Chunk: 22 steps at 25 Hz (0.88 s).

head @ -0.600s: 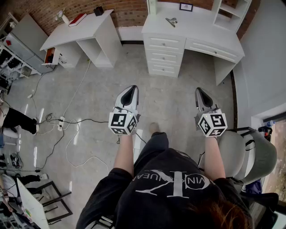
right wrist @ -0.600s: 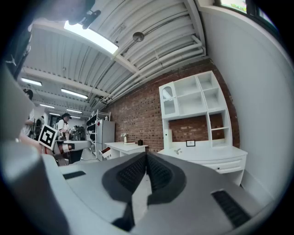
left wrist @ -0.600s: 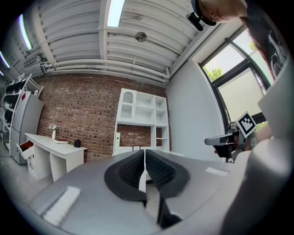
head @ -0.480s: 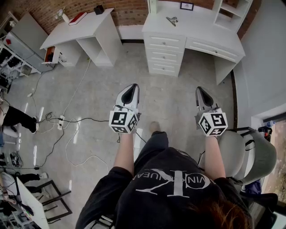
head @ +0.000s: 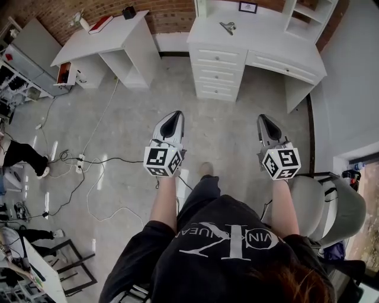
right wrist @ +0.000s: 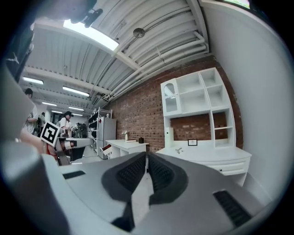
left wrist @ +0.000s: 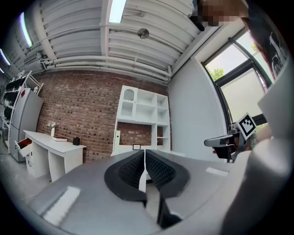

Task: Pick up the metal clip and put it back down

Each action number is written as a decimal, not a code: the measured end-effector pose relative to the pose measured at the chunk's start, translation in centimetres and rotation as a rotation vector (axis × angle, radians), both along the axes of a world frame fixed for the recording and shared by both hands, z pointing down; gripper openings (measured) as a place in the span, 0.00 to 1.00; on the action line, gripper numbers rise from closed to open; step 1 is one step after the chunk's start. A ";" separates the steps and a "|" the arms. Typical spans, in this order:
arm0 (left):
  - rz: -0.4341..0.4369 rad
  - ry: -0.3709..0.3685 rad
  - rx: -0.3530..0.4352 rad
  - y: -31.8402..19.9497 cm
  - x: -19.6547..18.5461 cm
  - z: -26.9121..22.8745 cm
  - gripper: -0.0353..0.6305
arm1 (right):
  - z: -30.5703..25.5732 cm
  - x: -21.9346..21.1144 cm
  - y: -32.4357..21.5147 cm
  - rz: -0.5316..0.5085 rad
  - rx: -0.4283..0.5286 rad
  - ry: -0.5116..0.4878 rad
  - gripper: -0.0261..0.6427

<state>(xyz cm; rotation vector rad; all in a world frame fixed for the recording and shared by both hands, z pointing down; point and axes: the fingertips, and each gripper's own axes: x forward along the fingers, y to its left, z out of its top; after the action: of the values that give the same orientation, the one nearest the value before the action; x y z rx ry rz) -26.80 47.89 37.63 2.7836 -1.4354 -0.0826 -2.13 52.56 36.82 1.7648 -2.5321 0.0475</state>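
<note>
The metal clip [head: 227,26] lies on the white desk [head: 266,41] against the brick wall, far ahead of both grippers; in the right gripper view the clip [right wrist: 178,150] shows small on the desk top. My left gripper [head: 173,121] is held level over the floor, jaws shut with nothing between them. My right gripper [head: 264,123] is held level beside it, also shut and empty. Their closed pads meet in the left gripper view [left wrist: 144,158] and in the right gripper view [right wrist: 147,163].
A second white desk [head: 106,41] stands at the left with a red book [head: 102,25] and a small black box [head: 130,13]. Cables and a power strip [head: 80,163] lie on the floor at left. A grey chair [head: 328,204] is at my right.
Both grippers have stayed almost where they were; the view has shifted slightly. Nothing was picked up or released.
</note>
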 end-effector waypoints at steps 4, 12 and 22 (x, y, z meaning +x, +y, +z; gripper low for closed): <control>0.006 -0.004 -0.009 -2.1 0.6 0.2 0.08 | 0.1 -0.5 -2.2 -0.044 -0.007 0.000 0.07; 0.010 -0.009 -0.037 -7.6 1.9 1.3 0.08 | 0.9 1.0 -7.8 -0.051 -0.033 -0.047 0.22; 0.035 -0.012 -0.062 -18.0 2.1 1.2 0.08 | 1.1 3.9 -17.4 0.039 -0.069 -0.087 0.22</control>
<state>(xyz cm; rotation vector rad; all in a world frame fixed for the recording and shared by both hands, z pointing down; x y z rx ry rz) -24.67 29.94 38.78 2.7629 -1.3665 -0.0204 1.74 35.14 37.96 1.8248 -2.5202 0.2157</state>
